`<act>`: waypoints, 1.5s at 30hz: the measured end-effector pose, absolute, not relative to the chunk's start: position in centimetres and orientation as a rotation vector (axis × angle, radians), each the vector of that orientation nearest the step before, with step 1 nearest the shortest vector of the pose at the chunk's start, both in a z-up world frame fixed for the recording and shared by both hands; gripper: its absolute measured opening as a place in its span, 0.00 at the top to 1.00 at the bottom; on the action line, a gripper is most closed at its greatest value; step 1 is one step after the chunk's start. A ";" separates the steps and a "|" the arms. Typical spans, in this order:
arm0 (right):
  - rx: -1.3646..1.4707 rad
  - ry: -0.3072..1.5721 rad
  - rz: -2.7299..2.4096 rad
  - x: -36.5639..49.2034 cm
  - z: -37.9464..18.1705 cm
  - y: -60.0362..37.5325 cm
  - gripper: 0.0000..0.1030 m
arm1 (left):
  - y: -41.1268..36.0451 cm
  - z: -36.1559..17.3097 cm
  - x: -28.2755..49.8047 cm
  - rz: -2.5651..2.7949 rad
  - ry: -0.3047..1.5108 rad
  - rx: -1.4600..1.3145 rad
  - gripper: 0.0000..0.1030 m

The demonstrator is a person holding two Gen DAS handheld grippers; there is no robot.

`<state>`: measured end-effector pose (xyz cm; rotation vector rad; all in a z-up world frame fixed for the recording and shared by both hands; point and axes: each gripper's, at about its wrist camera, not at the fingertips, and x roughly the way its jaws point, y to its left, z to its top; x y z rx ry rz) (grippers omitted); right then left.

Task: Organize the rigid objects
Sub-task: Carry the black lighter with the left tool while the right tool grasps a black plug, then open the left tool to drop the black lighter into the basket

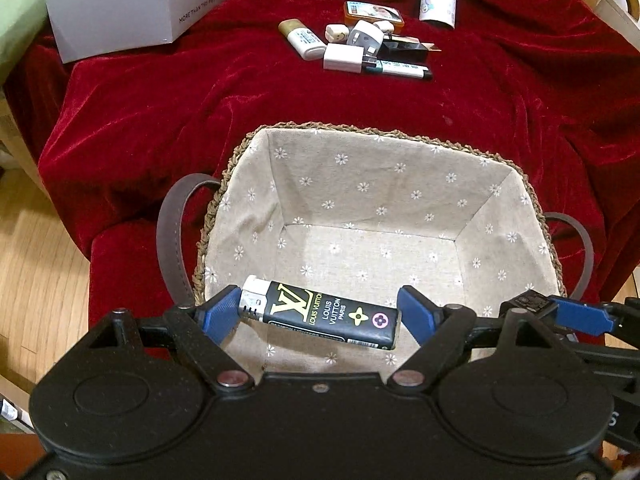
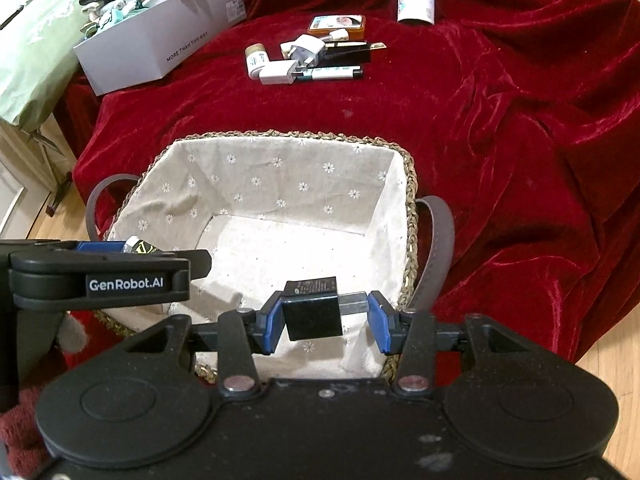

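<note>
Left wrist: lighter (image 1: 320, 314) lies crosswise, cap leftward.

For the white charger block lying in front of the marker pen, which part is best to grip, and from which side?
Grip the white charger block across its two long flat sides, coming from above. It lies flat on the red cloth; its right end touches the marker pen, and another white plug crowds behind, so the near side is freer, I judge.

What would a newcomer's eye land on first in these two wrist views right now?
Probably the black lighter clamped lengthwise in the left gripper, and the black charger held in the right gripper, both above the empty flower-lined basket. Behind it, small items cluster on the red velvet cloth.
</note>
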<state>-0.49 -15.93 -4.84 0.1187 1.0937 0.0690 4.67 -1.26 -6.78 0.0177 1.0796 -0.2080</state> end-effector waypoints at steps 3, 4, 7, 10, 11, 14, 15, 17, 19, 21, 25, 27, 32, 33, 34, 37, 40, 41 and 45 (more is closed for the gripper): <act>0.120 1.100 0.070 -0.4 -4.9 -16.0 0.57 | -1.3 -6.9 4.8 -0.209 1.087 0.019 0.22; 0.120 1.101 0.068 -0.4 -4.9 -15.9 0.57 | -1.3 -6.9 4.8 -0.208 1.087 0.019 0.22; 0.121 1.102 0.065 -0.4 -4.9 -15.9 0.58 | -1.3 -6.9 4.7 -0.208 1.088 0.021 0.22; 0.121 1.104 0.066 -0.4 -4.9 -15.9 0.57 | -1.3 -6.9 4.7 -0.208 1.089 0.020 0.22; 0.120 1.103 0.066 -0.4 -4.9 -15.9 0.56 | -1.3 -6.9 4.7 -0.208 1.088 0.019 0.22; 0.118 1.099 0.067 -0.4 -4.9 -15.9 0.52 | -1.3 -6.8 4.6 -0.207 1.082 0.017 0.21; 0.117 1.099 0.068 -0.4 -4.8 -15.8 0.51 | -1.2 -6.8 4.5 -0.207 1.081 0.015 0.20; 0.113 1.097 0.070 -0.4 -4.8 -15.7 0.50 | -1.2 -6.7 4.5 -0.210 1.078 0.011 0.18; 0.113 1.096 0.072 -0.5 -4.7 -15.7 0.49 | -1.1 -6.6 4.4 -0.212 1.076 0.007 0.17; 0.113 1.096 0.071 -0.5 -4.7 -15.7 0.49 | -1.1 -6.4 4.3 -0.211 1.070 0.008 0.17; 0.113 1.089 0.069 -0.6 -4.6 -15.7 0.48 | -1.2 -6.0 4.0 -0.201 1.048 0.020 0.17; 0.113 1.087 0.069 -0.7 -4.5 -15.8 0.47 | -1.2 -5.8 3.9 -0.195 1.037 0.027 0.17; 0.111 1.083 0.067 -0.7 -4.4 -15.6 0.46 | -1.1 -5.6 3.8 -0.192 1.030 0.026 0.17; 0.110 1.082 0.066 -0.8 -4.3 -15.6 0.46 | -1.1 -5.6 3.8 -0.191 1.029 0.026 0.17; 0.108 1.082 0.067 -0.8 -4.3 -15.6 0.46 | -1.1 -5.6 3.7 -0.191 1.029 0.026 0.17; 0.097 1.074 0.061 -0.9 -4.1 -15.5 0.40 | -1.1 -5.6 3.7 -0.188 1.026 0.023 0.17; 0.081 1.065 0.042 -0.9 -3.9 -15.6 0.37 | -1.0 -5.6 3.6 -0.188 1.024 0.022 0.17; 0.080 1.063 0.037 -0.9 -3.9 -15.6 0.37 | -1.0 -5.5 3.6 -0.188 1.024 0.020 0.17; 0.085 1.064 0.032 -1.0 -4.0 -15.8 0.36 | -0.9 -5.5 3.6 -0.191 1.021 0.017 0.17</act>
